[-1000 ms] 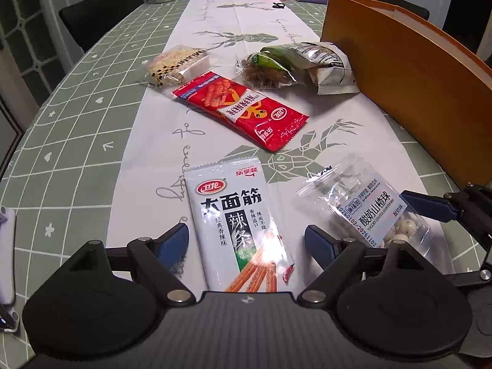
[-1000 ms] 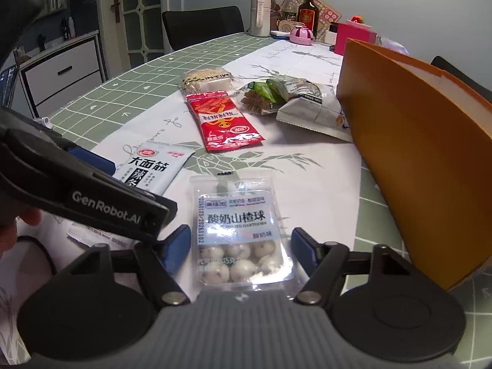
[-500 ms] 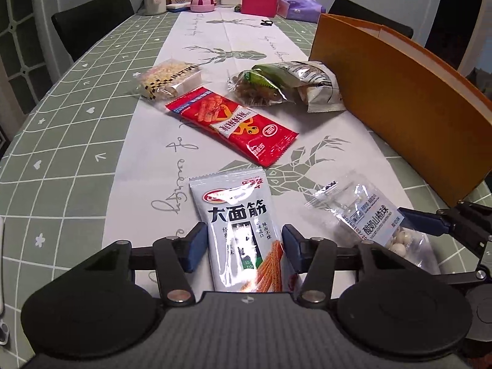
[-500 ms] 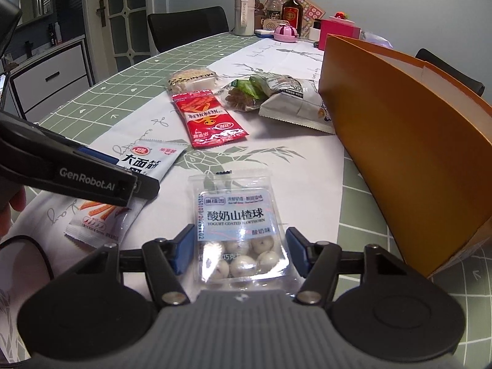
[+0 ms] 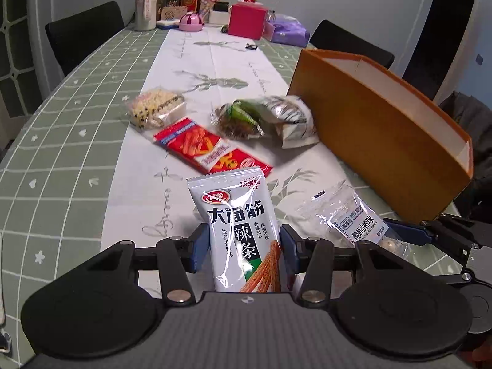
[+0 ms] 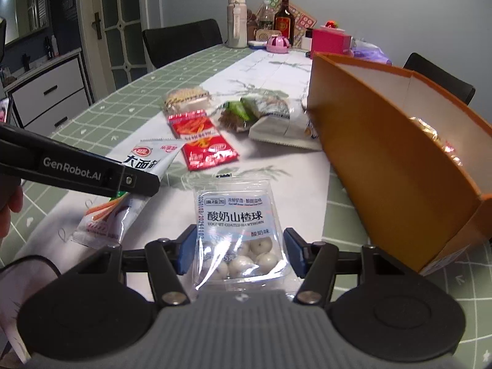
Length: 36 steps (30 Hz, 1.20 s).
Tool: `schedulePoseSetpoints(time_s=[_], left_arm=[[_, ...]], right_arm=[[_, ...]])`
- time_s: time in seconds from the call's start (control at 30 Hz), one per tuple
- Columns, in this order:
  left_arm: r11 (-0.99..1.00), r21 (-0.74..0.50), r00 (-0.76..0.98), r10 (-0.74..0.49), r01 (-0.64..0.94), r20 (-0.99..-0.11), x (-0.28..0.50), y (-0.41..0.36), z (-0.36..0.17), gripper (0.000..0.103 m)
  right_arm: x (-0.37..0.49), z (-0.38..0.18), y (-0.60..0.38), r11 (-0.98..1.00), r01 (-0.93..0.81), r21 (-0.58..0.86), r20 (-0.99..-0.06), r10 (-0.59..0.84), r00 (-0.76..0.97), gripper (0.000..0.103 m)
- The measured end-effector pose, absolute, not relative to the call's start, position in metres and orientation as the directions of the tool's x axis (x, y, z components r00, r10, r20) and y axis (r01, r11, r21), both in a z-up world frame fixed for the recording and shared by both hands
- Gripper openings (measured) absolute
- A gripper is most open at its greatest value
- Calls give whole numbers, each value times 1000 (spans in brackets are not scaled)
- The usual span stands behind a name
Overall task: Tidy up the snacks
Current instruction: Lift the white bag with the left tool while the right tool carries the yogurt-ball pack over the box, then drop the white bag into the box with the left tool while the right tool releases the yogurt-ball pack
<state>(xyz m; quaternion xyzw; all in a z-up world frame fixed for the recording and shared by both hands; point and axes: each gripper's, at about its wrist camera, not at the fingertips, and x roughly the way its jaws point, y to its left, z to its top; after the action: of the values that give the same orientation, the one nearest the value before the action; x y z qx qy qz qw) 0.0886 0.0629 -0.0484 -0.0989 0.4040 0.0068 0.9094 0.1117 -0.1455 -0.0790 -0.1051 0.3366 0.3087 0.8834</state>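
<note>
Snack packets: six, one white packet (image 5: 238, 230) pinched in left jaws, one hawthorn bag (image 6: 238, 233) between right jaws (barely parted).

The bench (image 5: 61, 141) wore a sage-green cloth ruled in a white grid with small white hearts, and a white runner (image 5: 196, 61) printed with grey-green leaf sprigs and script ran down its middle. The white packet (image 5: 238, 230) bore black characters, a red oval logo and orange sticks. The clear pouch (image 6: 238, 233) showed a pale blue-white label over cream-white balls. The red packet (image 5: 212, 150) carried orange strips and a white band. The box (image 5: 384, 141) was orange outside, white inside. Both tongs, left (image 5: 243, 247) and right (image 6: 240, 252), were black with blue pads. A pink box (image 5: 247, 20) stood far off.
</note>
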Motion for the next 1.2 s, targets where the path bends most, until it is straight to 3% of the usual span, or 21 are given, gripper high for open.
schedulePoseSetpoints(time_s=[0.33,0.53,0.9,1.2], left_arm=[[981,-194,747,-146,23,-648,115,39,11,56],[964,-232,769,-246,130,-591,150,7,45,56],[925,-319,704,-367,207,-608,227,-51,43,56],[923,-313,611,-382,222,-693,259,-84,15,56]], right_arm=[[123,-18,-176,807,-590,-8,-559,486,672,58],[153,13,-205,851,-522,-51,-532,419,735,58],[218,19,-253,904,-427,-19,-616,326,717,59],[245,-4,-271,926,-376,-4,-700,266,663,59]])
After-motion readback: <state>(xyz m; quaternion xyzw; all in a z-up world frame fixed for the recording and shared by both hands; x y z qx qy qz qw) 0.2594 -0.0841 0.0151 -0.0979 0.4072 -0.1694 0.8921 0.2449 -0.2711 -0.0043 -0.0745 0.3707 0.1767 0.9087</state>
